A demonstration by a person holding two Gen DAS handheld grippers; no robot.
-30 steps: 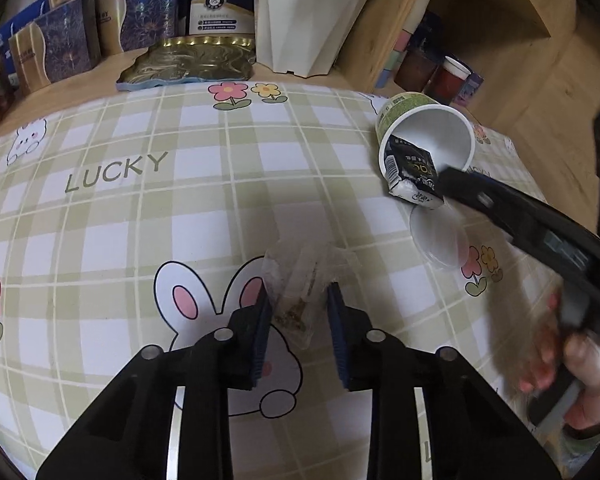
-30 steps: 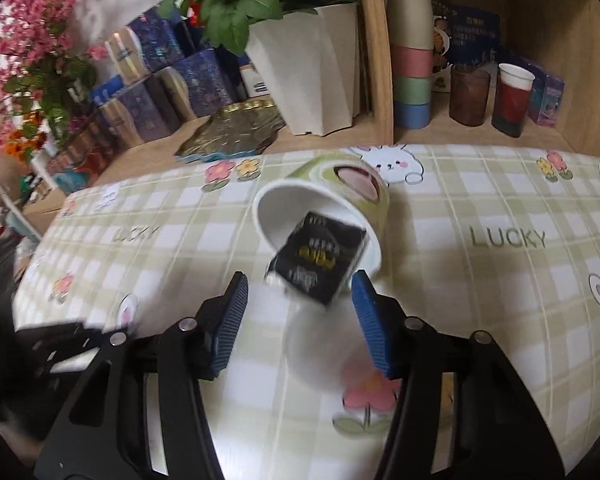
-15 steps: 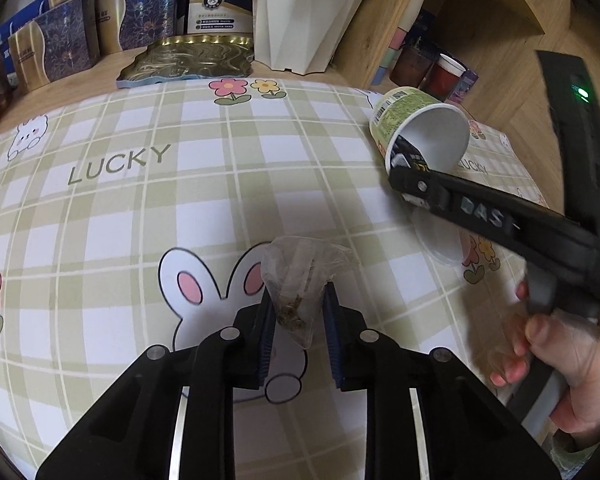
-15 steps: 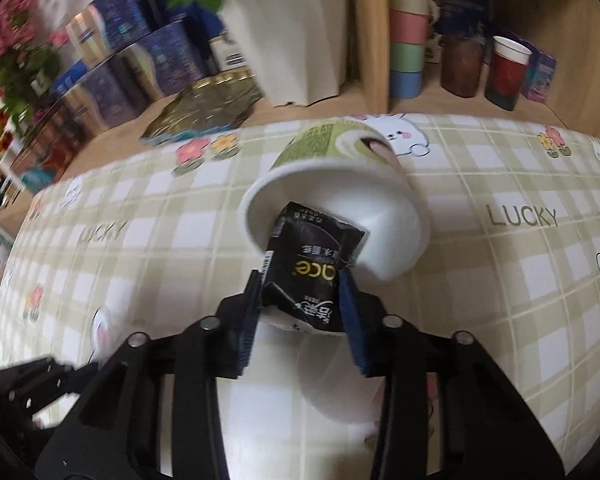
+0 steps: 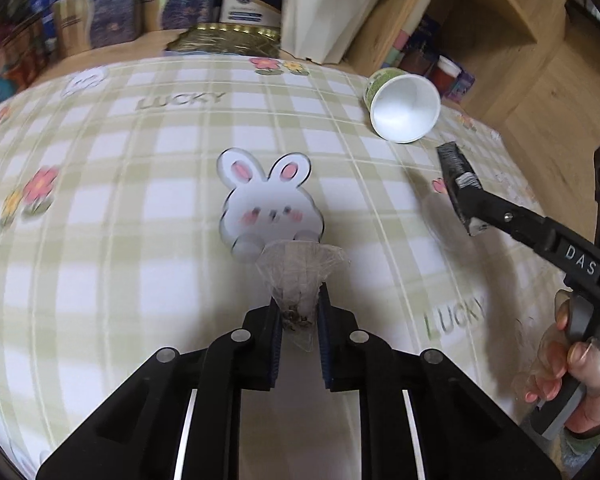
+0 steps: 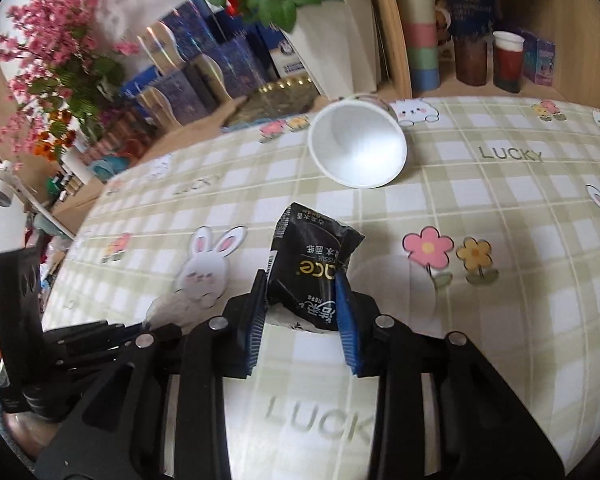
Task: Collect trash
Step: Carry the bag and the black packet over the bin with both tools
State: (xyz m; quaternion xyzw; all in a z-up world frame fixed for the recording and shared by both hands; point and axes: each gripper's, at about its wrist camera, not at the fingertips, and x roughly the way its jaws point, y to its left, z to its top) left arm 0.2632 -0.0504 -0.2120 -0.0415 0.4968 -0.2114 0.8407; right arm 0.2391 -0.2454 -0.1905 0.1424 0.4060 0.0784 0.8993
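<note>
The left tool [image 5: 299, 322] was clamped narrow on a clear bag [image 5: 300, 276] with dark crumbs in its lower end, the bag's crumpled top fanning out past the fingertips at 12 o'clock, over the feet of a rabbit print on the checked tabletop [image 5: 100, 200]. The right tool [image 6: 302, 300] gripped a black tissue pack [image 6: 310, 264] between its blue pads [image 6: 345, 316], the pack standing tilted, its upper end leaning toward 11 o'clock. In the left view that tool and its pack [image 5: 458, 186] showed at 3 o'clock, blurred, with the person's right hand [image 5: 572, 364] on the handle at 4 o'clock. A white cup [image 6: 358, 146] lay on its side on the tabletop at 12 o'clock from the pack, apart from it, its open mouth facing the camera and showing nothing inside. In the left view the cup [image 5: 404, 110] sat at 2 o'clock, near the far edge. Behind it stood a white planter [image 6: 340, 40], dark blue boxes [image 6: 204, 60] and stacked cups [image 6: 420, 32] on a wooden shelf.
</note>
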